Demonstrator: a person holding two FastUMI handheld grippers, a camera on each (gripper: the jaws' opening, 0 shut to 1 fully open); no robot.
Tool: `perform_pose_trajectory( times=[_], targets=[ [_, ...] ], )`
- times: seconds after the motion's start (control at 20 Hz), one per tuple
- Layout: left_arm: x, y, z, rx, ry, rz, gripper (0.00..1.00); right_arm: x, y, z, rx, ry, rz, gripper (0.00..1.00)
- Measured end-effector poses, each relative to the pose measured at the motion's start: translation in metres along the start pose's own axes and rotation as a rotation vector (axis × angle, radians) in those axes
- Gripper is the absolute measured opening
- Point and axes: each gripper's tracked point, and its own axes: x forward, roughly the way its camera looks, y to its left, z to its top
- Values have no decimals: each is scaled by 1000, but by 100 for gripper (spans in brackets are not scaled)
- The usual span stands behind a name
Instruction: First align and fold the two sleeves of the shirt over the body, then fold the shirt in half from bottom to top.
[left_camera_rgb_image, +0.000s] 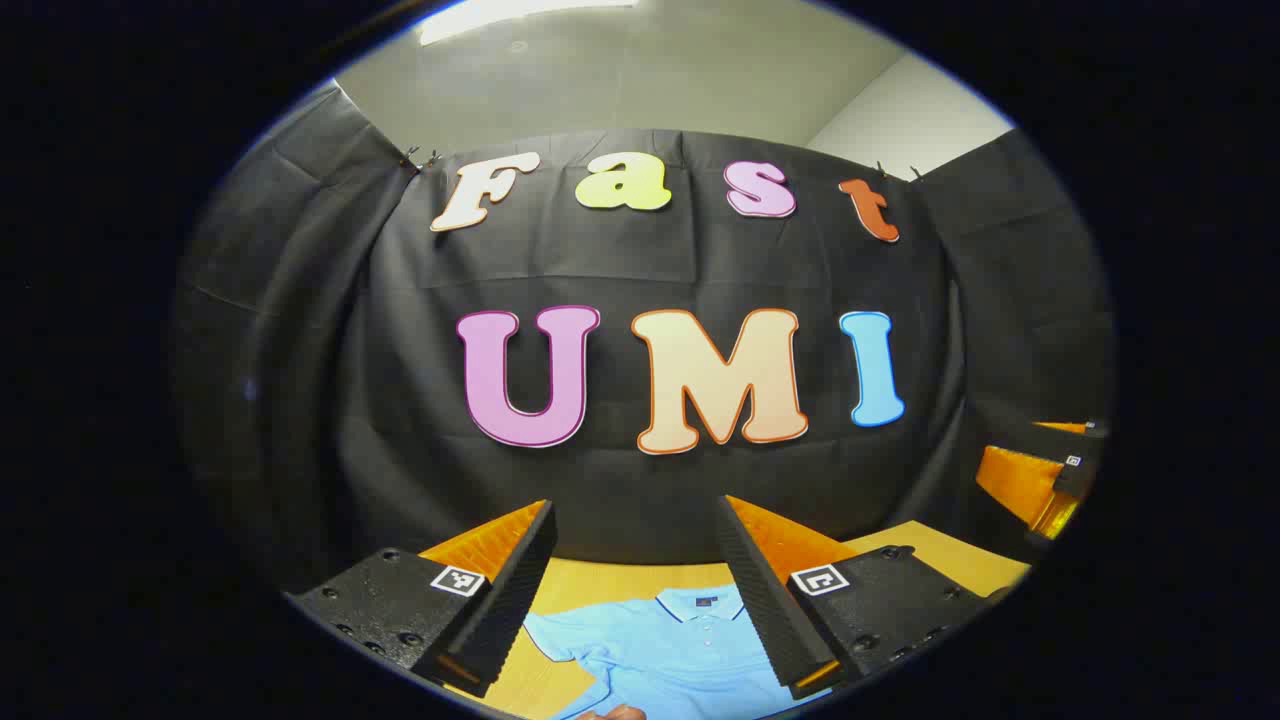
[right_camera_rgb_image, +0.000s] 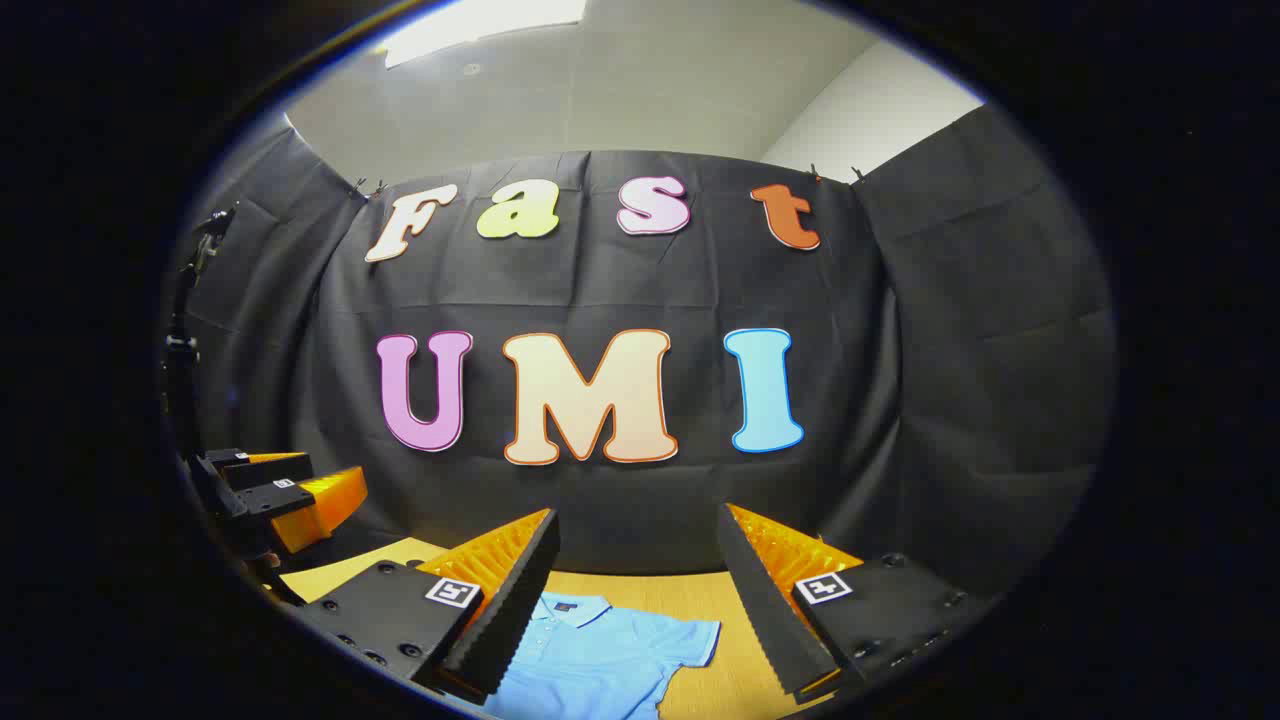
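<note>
A: Where is the light blue short-sleeved polo shirt (left_camera_rgb_image: 665, 650) lying?

B: It lies flat on the wooden tabletop (left_camera_rgb_image: 930, 555), with its collar towards the black cloth wall (left_camera_rgb_image: 640, 270) of the booth. In the left gripper view I see the collar, the button placket and one sleeve (left_camera_rgb_image: 548, 633) spread out to the side. In the right gripper view the collar (right_camera_rgb_image: 568, 606) is there too, and the other sleeve (right_camera_rgb_image: 690, 640) lies stretched out on the wood.

A: And the left gripper (left_camera_rgb_image: 636, 595), how do its fingers stand?

B: They are wide apart, with nothing between them. The shirt is seen through the gap, below and ahead of the tips, and the fingers do not touch it.

A: The right gripper (right_camera_rgb_image: 638, 600)?

B: The same: its fingers are spread apart and hold nothing. The shirt lies under and in front of them, more towards the finger on the view's left.

A: Do the two grippers see each other?

B: Yes. In the left gripper view the right gripper shows at the far right edge, above the table. In the right gripper view the left gripper shows at the far left edge, also above the table. Both are well apart from the shirt.

A: Anything else?

B: At the bottom edge of the left gripper view, a small part of a hand (left_camera_rgb_image: 612, 712) rests just at the shirt. Above the cloth there is a pale wall and a ceiling light (right_camera_rgb_image: 480, 22).
</note>
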Motion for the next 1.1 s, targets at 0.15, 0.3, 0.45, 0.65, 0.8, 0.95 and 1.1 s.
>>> perform_pose_trajectory(
  times=[0.15,0.3,0.45,0.65,0.8,0.95,1.1],
  targets=[
    [0,-5,4,14,-14,-20,95,-1,-4,6,6,-28,-19,98],
    [3,-2,1,18,-7,-18,95,3,0,-1,14,-16,-17,98],
    [4,7,-2,14,3,-2,95,5,7,-5,8,-9,-5,98],
    [6,19,-9,11,18,20,95,9,11,-6,-2,-9,0,98],
    [5,24,-13,7,28,32,96,15,11,-12,-5,-9,-1,98],
    [6,29,-16,9,30,35,96,32,3,-36,-12,47,-20,98],
    [10,34,-19,14,28,31,95,57,-8,-61,-35,91,-45,98]
  ],
)
